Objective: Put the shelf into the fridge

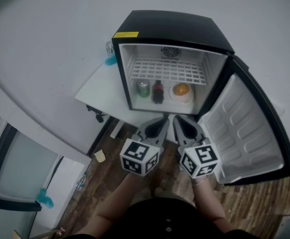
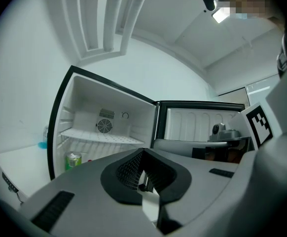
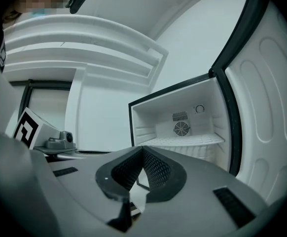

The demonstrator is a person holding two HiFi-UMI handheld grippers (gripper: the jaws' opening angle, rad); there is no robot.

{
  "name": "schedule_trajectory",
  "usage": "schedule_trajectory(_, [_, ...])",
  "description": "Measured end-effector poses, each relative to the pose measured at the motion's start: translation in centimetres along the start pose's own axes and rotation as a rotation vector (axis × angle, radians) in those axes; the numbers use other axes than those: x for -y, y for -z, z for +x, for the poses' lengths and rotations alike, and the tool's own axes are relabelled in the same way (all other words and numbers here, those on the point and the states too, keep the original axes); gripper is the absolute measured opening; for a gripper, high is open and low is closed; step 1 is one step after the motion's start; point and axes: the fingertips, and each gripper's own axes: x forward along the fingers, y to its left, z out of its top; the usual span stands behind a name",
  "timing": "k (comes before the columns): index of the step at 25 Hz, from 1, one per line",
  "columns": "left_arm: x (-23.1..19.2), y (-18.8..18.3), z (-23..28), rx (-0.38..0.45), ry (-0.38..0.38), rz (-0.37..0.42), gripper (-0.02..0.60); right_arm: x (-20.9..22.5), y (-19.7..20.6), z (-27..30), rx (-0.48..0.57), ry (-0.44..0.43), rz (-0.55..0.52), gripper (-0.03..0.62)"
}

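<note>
The black mini fridge (image 1: 172,26) stands open, its door (image 1: 244,128) swung to the right. A white wire shelf (image 1: 167,69) lies level on the rails inside; it also shows in the left gripper view (image 2: 101,137) and the right gripper view (image 3: 183,141). Below it are a green can (image 1: 143,88), a dark bottle (image 1: 158,91) and an orange on a plate (image 1: 181,89). My left gripper (image 1: 161,121) and right gripper (image 1: 177,119) hang side by side just in front of the fridge opening. Both are shut with nothing in them (image 2: 142,154) (image 3: 142,151).
The fridge rests on a low white board (image 1: 97,91), with a blue object (image 1: 110,60) at its left side. Cables (image 1: 96,113) hang at the board's front edge. A yellow scrap (image 1: 100,156) lies on the wooden floor. White cabinets (image 1: 20,168) stand at the left.
</note>
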Motion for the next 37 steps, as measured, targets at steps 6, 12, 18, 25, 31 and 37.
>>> schedule_trajectory(6, [0.1,-0.1,0.0,0.005,0.002,-0.003,0.006,0.1,0.4,-0.1,-0.002,0.012,-0.014,0.009])
schedule_trajectory(12, [0.1,-0.2,0.0,0.015,0.003,-0.029,0.006,0.1,0.4,-0.1,-0.003,0.026,-0.051,0.009])
schedule_trajectory(18, [-0.1,-0.3,0.0,0.013,0.003,-0.004,0.006,-0.2,0.5,0.2,-0.005,0.017,-0.066,0.009])
schedule_trajectory(25, [-0.5,-0.3,0.0,0.015,0.0,-0.008,0.006,-0.2,0.7,0.6,-0.023,0.028,-0.1,0.009])
schedule_trajectory(31, [-0.8,-0.2,0.0,0.008,0.006,-0.013,0.006,-0.3,1.1,0.8,-0.037,0.033,-0.102,0.009])
schedule_trajectory(37, [-0.8,0.2,0.4,0.002,0.011,-0.006,0.006,0.2,1.4,1.0,-0.04,0.029,-0.075,0.009])
